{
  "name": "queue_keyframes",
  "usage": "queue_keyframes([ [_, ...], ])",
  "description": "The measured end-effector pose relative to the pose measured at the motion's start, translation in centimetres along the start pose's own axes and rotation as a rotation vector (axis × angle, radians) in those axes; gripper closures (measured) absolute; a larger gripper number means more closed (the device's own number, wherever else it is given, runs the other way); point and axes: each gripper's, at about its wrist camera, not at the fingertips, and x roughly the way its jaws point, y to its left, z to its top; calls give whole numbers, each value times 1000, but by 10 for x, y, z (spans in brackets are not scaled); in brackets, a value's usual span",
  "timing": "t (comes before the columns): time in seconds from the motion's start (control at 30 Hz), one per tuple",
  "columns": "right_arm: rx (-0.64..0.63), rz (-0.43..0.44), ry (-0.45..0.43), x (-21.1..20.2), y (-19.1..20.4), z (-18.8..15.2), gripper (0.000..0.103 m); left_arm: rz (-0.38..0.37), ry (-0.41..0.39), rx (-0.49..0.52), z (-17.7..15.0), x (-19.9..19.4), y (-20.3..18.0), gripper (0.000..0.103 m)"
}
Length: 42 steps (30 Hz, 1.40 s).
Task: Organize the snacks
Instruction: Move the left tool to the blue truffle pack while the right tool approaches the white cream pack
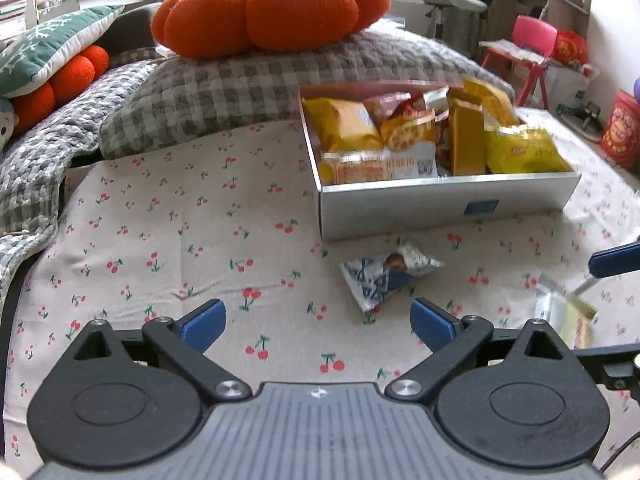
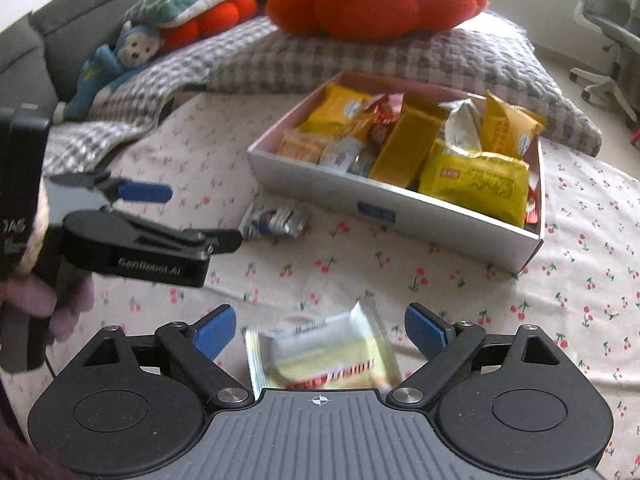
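Both my grippers gape with nothing between the pads; my left gripper (image 1: 318,326) faces the blue-white packet (image 1: 386,276) lying before the box (image 1: 444,200), my right gripper (image 2: 320,330) straddles the yellow wafer pack (image 2: 324,360); next, I judge, close and lift each into the box

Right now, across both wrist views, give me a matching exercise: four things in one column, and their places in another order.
Things:
1. blue-and-white packet
2. pale yellow packet
3. orange pumpkin cushion
4. bright yellow packet

Places:
A. on the grey checked pillow
B. inside the white box
C. on the cherry-print sheet, between the open right gripper's fingers
D. on the sheet just in front of the box

Pairs: 1-D, 2-C, 3-A, 4-B
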Motion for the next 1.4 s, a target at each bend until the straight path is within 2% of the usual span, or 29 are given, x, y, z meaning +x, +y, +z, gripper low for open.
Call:
queue_keyframes([
  [0.23, -84, -7, 13, 1, 10, -13, 10, -4, 3, 70, -6, -3, -14, 3],
  [0.43, -115, -4, 48, 10, 13, -21, 10, -5, 33, 74, -6, 3, -19, 3],
  [0.7, -166, -39, 82, 24, 12, -26, 8, -17, 48, 14, -4, 10, -17, 2],
  [1.1, -94, -61, 66, 25, -13, -20, 8, -47, 39, -94, 8, 22, -20, 1],
  [1.4, -44, -107, 62, 24, -38, -17, 8, -18, 22, -212, 17, 29, -19, 3],
])
